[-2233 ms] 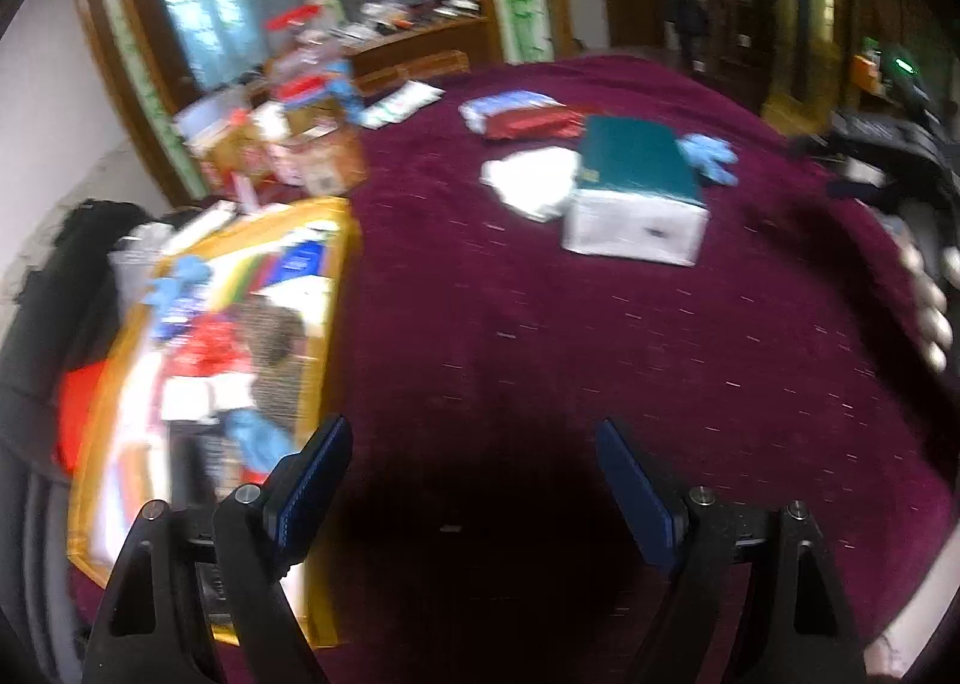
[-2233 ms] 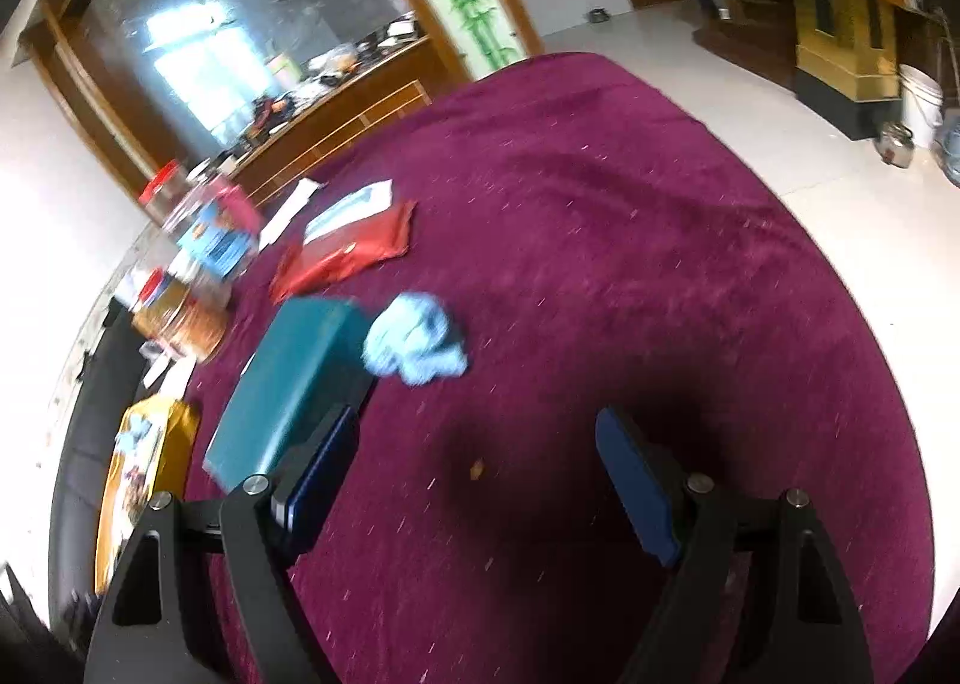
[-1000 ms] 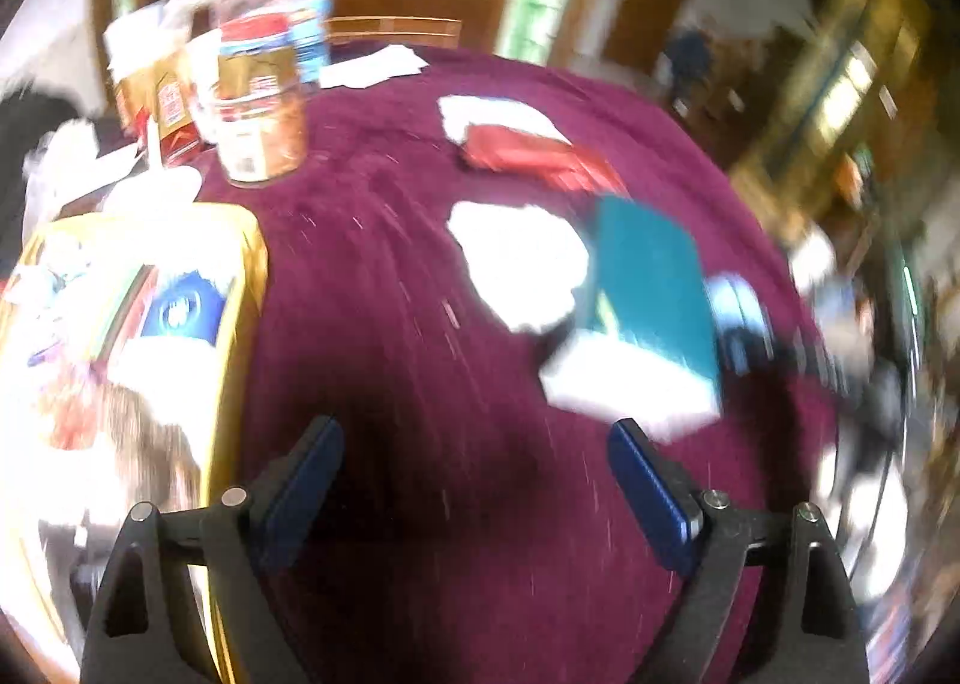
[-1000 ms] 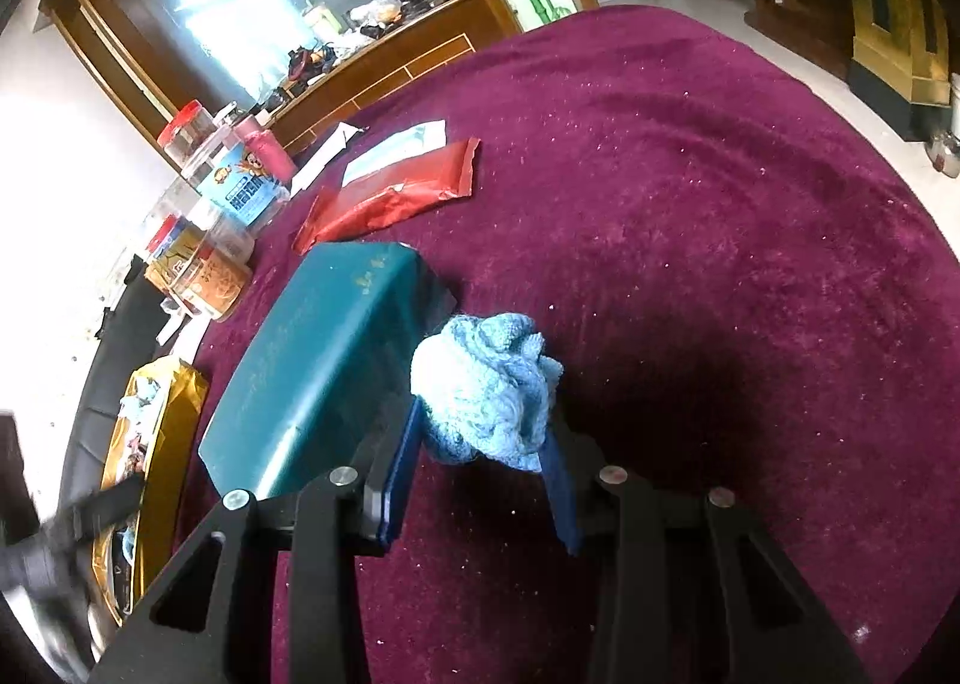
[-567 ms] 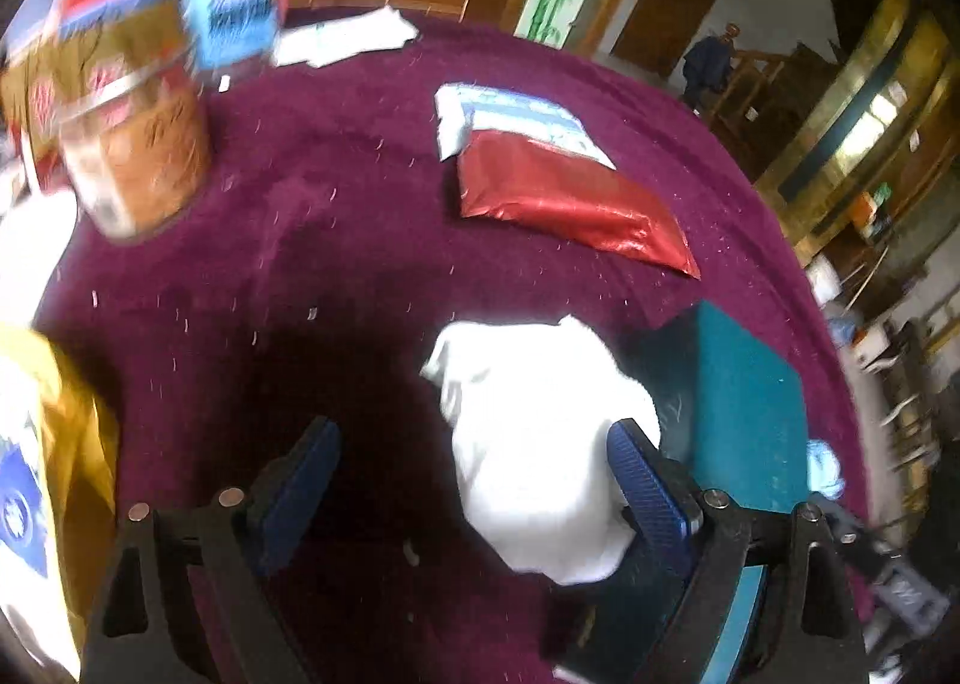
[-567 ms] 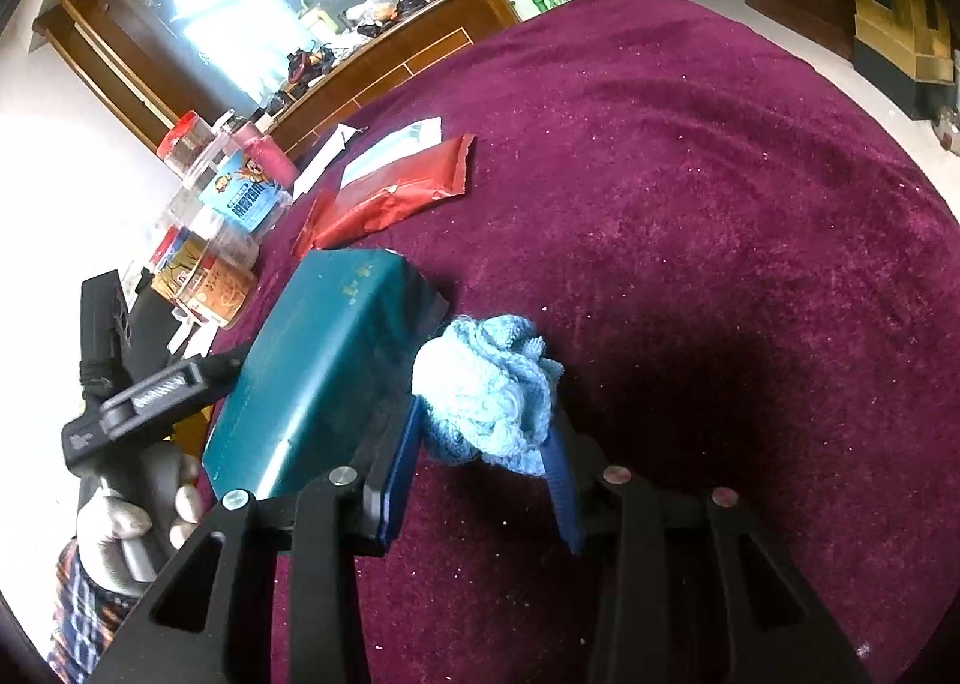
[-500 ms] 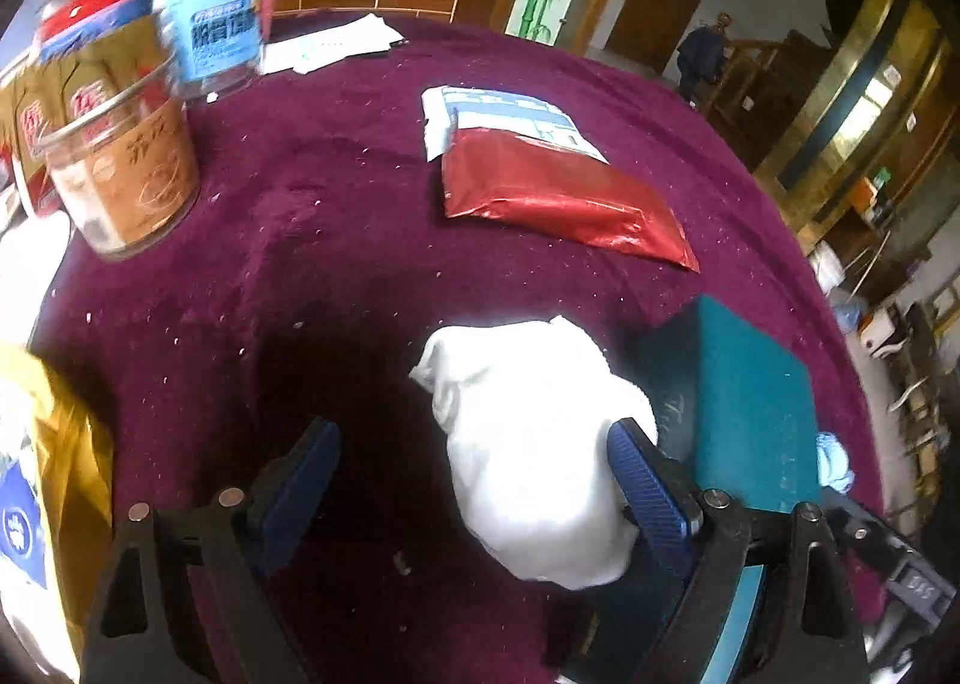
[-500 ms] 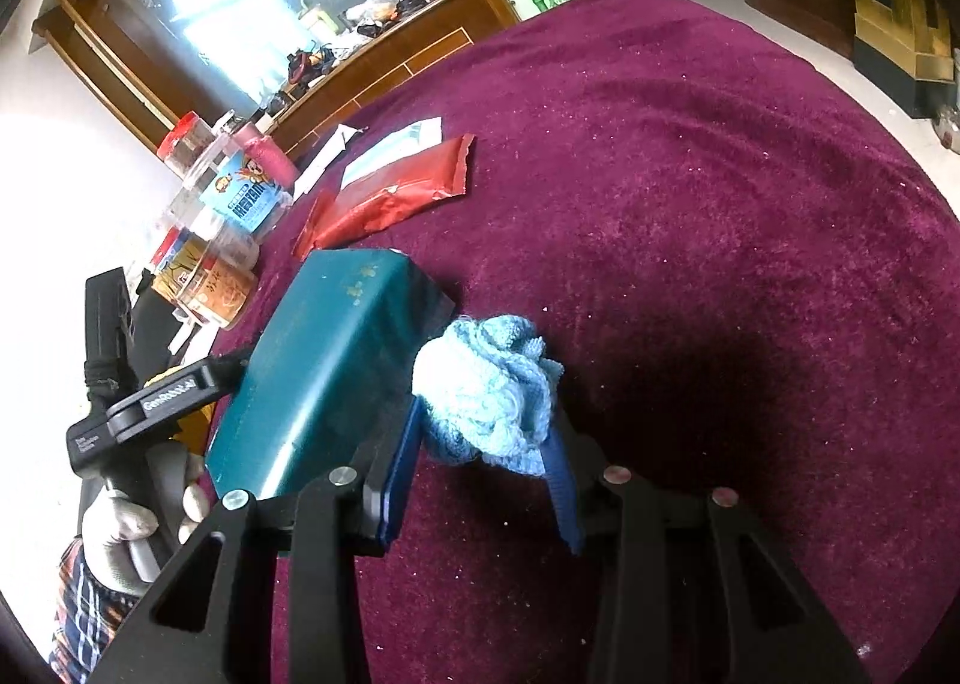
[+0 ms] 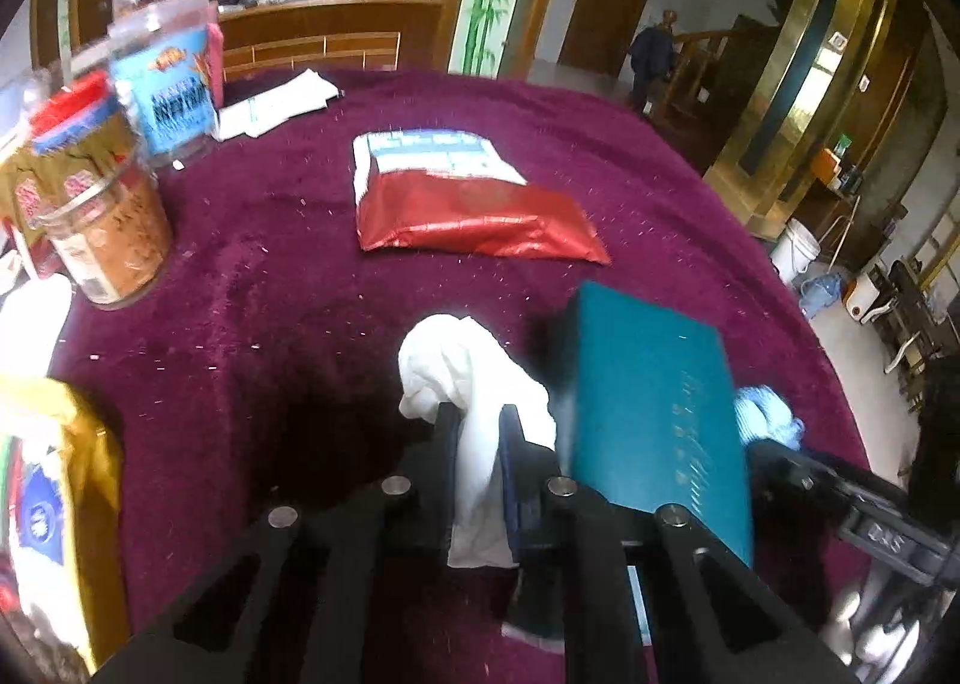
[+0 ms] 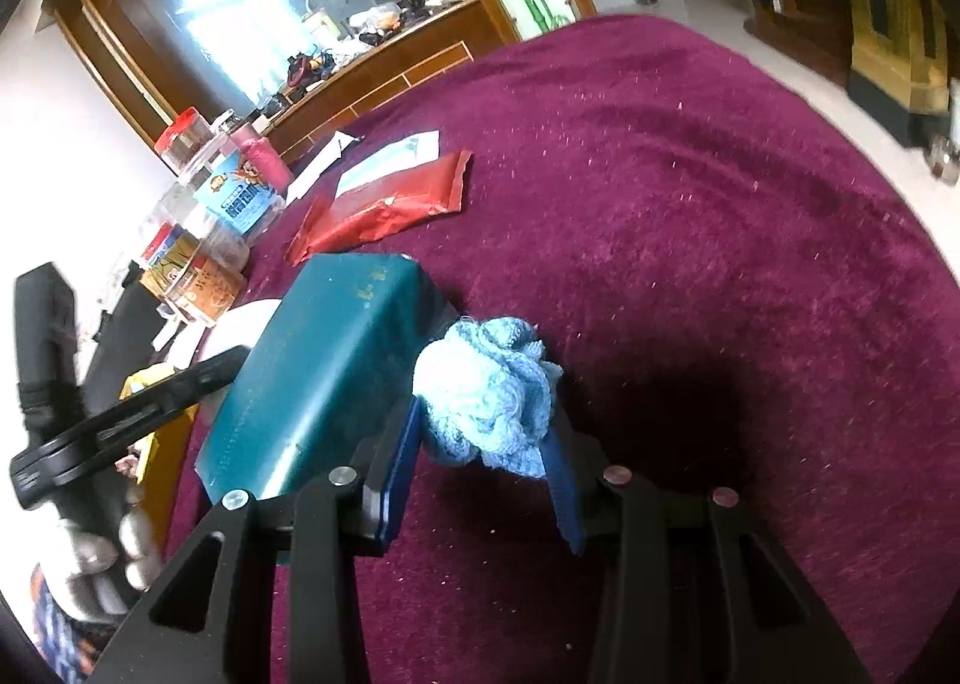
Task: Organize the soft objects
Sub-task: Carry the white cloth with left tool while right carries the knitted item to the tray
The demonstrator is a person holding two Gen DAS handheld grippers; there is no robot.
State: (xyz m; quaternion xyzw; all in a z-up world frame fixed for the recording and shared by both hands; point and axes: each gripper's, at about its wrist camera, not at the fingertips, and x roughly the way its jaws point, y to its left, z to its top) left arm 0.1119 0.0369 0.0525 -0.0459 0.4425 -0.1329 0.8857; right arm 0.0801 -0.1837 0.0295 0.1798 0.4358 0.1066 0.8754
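My left gripper (image 9: 480, 432) is shut on a crumpled white cloth (image 9: 462, 360) on the purple tablecloth, just left of a teal box (image 9: 654, 414). My right gripper (image 10: 486, 432) is shut on a bunched light blue cloth (image 10: 486, 384) at the right side of the same teal box (image 10: 324, 378). The blue cloth also shows past the box in the left wrist view (image 9: 765, 420). The left gripper's black body shows at the left of the right wrist view (image 10: 120, 420).
A red foil packet (image 9: 480, 216) on a white-blue packet (image 9: 432, 150) lies beyond the box. Plastic snack jars (image 9: 90, 204) stand at the back left. A yellow tray (image 9: 78, 480) of items sits at the left edge. Papers (image 9: 270, 102) lie far back.
My left gripper has moved from the tray side up to the white cloth and closed on it. My right gripper closed on the blue cloth earlier and has held it since.
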